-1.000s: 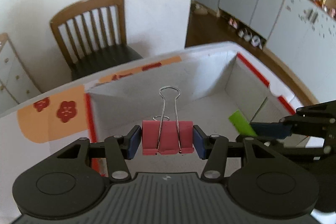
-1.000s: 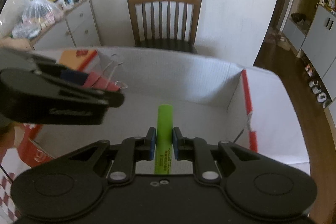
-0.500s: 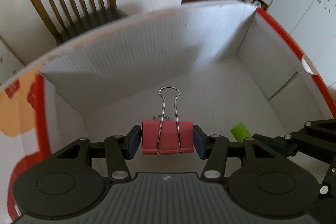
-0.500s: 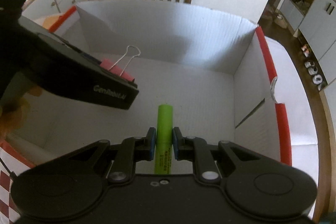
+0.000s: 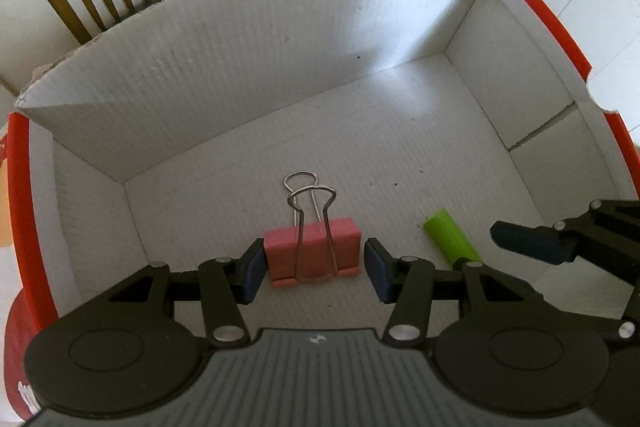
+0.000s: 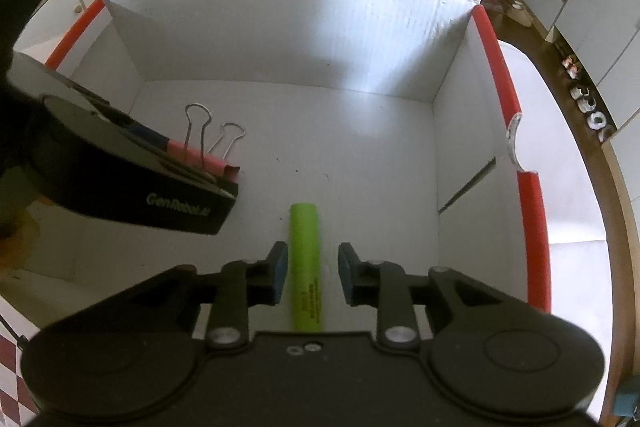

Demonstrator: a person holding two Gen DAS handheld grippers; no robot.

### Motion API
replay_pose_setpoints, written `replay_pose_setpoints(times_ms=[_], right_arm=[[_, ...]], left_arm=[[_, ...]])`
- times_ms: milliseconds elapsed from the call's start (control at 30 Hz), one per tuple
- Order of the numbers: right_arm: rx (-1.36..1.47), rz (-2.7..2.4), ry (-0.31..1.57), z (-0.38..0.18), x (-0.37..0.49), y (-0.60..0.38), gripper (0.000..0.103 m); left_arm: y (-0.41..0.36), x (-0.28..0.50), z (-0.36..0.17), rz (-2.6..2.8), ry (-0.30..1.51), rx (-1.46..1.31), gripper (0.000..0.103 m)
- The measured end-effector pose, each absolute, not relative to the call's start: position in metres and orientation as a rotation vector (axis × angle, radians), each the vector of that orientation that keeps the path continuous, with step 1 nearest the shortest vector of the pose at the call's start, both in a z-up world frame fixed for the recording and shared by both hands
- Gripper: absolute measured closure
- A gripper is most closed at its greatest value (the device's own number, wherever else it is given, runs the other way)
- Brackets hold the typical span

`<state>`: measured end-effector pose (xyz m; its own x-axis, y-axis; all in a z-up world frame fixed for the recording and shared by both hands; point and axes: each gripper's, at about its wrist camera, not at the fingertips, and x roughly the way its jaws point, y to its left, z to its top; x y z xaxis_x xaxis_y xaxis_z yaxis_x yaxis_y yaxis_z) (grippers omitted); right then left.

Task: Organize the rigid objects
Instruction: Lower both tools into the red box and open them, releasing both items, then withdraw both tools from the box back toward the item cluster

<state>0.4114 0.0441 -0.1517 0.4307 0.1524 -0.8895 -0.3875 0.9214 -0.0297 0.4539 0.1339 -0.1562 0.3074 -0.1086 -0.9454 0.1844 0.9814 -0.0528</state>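
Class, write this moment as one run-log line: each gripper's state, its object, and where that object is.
left gripper: opening, clip between jaws, in box | right gripper: opening, green tube freed, in box

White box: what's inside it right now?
Inside the white box: a red binder clip and a green marker, each between opening jaws, pads clear. The gripper bodies hide the near floor.

Each handheld black plastic gripper (image 5: 314,263) has blue pads (image 5: 255,269), silver screws and round pivot housings; one body is ribbed grey, the other (image 6: 308,277) unribbed black. White "GenRobot.AI" lettering marks one side.
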Motion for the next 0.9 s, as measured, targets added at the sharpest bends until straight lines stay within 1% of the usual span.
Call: replay_pose_setpoints(times_ms=[67,367,900], right_arm=[[-0.248,0.339,1.068,-0.150,0.408,0.044,0.070],[-0.230,0.339,1.042,-0.146,0.396,0.031,0.061],[-0.164,0.366,0.919,-0.107,0.368,0.006,0.052]], left_arm=[[0.132,0.450,-0.154,-0.180,1.231,0.087,0.047],[0.144,0.431,-0.144,-0.127,1.193,0.009,0.046],[0.145,0.374,-0.096,-0.098,1.036,-0.038,0.047]])
